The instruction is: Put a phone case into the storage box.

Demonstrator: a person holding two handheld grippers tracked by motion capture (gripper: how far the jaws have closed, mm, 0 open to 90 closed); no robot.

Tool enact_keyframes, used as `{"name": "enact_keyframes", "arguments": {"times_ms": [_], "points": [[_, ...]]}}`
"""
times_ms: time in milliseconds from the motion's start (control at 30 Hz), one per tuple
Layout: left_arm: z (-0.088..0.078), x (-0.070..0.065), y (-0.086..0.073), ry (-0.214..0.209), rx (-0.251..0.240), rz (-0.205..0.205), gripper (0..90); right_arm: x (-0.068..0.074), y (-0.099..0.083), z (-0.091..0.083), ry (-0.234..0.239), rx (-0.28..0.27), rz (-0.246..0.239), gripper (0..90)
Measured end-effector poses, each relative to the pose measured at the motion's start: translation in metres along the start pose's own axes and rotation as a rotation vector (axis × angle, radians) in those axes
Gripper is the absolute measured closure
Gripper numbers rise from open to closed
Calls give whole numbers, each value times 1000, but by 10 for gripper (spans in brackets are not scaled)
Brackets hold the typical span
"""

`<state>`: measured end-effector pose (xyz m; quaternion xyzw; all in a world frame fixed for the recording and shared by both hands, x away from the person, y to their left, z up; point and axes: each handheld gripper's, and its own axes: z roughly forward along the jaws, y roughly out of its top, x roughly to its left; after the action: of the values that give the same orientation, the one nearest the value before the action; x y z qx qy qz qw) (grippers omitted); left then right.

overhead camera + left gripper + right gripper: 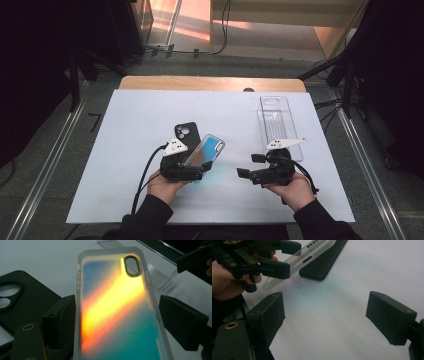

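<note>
The left gripper clamped the colourful phone case tilted up toward the empty, open right gripper, probably for a handover.

place: lab/studio | cues: black curtains, floor cables, white table

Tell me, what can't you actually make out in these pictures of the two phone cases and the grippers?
- Colourful phone case: its lower end is cut off by the bottom edge of the left gripper view.
- Black phone case: partly covered in the high view by the colourful case and the left gripper.
- Clear tray: its near end is hidden behind the right gripper's grey plate.
</note>
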<state>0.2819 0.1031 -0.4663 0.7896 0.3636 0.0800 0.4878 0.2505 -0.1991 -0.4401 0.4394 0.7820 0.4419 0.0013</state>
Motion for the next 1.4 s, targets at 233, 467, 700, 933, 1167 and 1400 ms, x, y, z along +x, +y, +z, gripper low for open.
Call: {"name": "enact_keyframes", "arguments": {"times_ms": [233, 467, 700, 933, 1167, 1400], "points": [[4, -2, -5, 34, -56, 49, 166, 7, 17, 10, 3, -16, -4, 138], [7, -7, -9, 48, -114, 56, 166, 12, 32, 19, -22, -26, 6, 138], [5, -10, -11, 51, -178, 62, 167, 11, 46, 25, 6, -27, 51, 138], [4, -13, -12, 51, -207, 63, 166, 8, 57, 32, 37, -28, 104, 196], [4, -16, -13, 40, -222, 56, 166, 4, 64, 41, 45, -12, 143, 225], [2, -20, -12, 8, -250, 23, 167, 2, 71, 51, 47, 10, 160, 297]]}}
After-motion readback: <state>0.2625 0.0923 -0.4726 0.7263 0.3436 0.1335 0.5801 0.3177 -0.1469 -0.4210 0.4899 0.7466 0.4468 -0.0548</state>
